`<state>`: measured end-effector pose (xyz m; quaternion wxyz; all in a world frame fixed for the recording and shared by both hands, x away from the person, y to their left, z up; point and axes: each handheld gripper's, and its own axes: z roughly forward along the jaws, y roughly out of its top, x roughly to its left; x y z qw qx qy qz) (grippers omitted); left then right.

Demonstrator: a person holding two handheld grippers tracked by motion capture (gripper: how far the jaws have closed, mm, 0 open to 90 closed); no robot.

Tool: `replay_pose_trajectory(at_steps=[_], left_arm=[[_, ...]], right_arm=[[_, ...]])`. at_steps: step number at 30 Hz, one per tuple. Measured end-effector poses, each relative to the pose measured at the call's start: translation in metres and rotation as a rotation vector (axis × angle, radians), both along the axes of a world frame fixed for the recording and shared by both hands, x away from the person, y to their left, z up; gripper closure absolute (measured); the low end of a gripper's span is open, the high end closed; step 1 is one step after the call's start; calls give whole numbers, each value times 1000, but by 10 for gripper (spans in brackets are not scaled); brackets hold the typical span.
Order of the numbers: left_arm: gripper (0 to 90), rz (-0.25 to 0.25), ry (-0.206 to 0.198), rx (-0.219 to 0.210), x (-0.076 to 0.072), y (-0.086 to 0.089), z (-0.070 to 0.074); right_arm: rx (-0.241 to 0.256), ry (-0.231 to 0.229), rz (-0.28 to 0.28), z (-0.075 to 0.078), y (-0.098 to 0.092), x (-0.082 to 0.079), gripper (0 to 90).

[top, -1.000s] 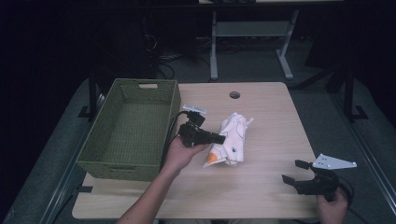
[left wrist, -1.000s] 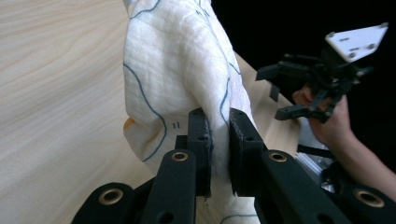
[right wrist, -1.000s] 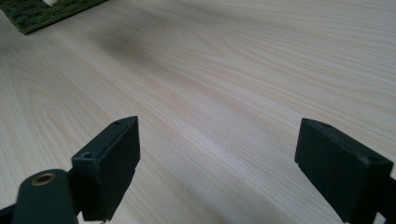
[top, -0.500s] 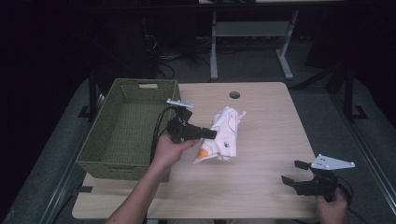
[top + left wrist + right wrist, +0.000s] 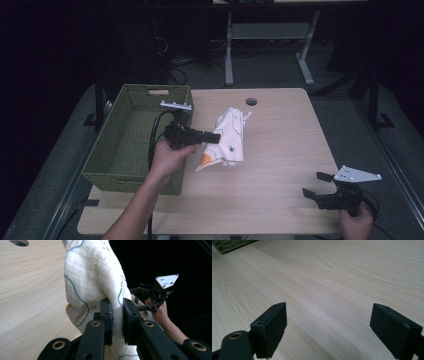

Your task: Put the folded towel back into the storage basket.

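**Cloth pinched in the left gripper beside the basket**

Where the high view looks down on the wooden table (image 5: 280, 165), the left gripper (image 5: 212, 137) is held in the person's left hand (image 5: 169, 154) just beside the right wall of the green woven basket (image 5: 125, 145). Its jaws point to the right and are closed on the near edge of a white cloth (image 5: 231, 137) with dark line drawings and an orange patch. The cloth is bunched, and it reaches from the gripper toward the far side of the table, near a round hole (image 5: 251, 101) in the tabletop. Whether its lower end touches the wood cannot be told. The right gripper (image 5: 312, 186) sits well apart at the near right corner, held low by the right hand (image 5: 356, 222), its jaws spread with nothing between them.

From the left gripper view, the two black pads (image 5: 107, 315) are pressed together on a fold of the cloth (image 5: 87, 277), which rises above them and hangs on both sides. Beyond it, the right gripper (image 5: 140, 298) shows in the other hand (image 5: 160, 312) against a dark background.

From the right gripper view, the jaws stand wide apart over bare wood grain (image 5: 332, 290), gripping nothing. A corner of the basket (image 5: 229, 245) shows at the top left.
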<state>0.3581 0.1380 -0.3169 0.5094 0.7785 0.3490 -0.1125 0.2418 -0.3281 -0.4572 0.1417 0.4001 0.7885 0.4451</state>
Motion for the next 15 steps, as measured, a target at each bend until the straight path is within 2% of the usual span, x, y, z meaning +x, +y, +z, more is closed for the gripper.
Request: replay_pose_trajectory(at_steps=[15], left_arm=[[812,18,-1,1,2,25,8]], right_arm=[[-28,1,3,1,2,-1,137]])
